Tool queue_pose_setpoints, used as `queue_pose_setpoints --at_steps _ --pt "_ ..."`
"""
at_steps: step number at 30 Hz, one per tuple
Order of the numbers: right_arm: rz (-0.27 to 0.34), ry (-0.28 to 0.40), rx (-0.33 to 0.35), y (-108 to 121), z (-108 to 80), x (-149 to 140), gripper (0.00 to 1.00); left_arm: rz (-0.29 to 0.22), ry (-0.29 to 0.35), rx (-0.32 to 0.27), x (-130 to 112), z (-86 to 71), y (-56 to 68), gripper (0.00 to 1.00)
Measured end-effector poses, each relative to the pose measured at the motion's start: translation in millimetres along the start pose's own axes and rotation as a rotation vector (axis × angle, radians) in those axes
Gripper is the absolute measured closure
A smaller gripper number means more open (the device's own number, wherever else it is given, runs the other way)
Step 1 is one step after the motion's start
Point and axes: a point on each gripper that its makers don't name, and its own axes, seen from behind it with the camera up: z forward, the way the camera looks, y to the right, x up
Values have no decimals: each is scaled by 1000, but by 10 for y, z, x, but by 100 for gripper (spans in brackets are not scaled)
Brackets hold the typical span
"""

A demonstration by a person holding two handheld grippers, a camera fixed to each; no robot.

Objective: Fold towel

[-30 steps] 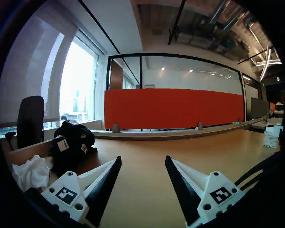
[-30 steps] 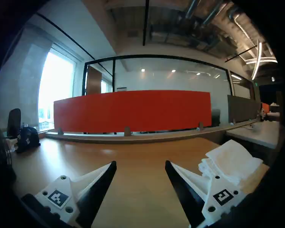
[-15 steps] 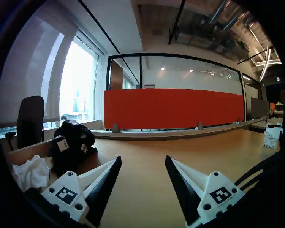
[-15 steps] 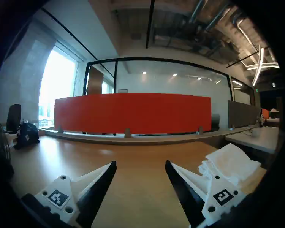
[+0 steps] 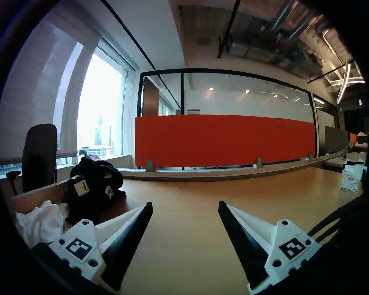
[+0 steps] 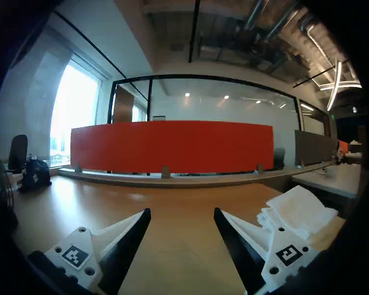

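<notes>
My left tongs spread slightly wider; my right tongs gape empty too. The crumpled white towel lies leftward, nearest my left tongs.

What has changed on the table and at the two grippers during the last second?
The left hand-held gripper opened its fingers a little wider and holds nothing. The right hand-held gripper tilted up slightly at first, then kept still, open and empty. Nothing was taken or let go. The folded towels, the crumpled towel, the bag and the table stayed as they were.
</notes>
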Motion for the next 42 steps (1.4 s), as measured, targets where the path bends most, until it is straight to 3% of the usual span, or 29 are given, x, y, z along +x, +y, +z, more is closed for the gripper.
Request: queue_pose_setpoints --at_steps 42 --pt "0 0 11 -24 -10 1 0 0 -2 0 47 -8 -11 0"
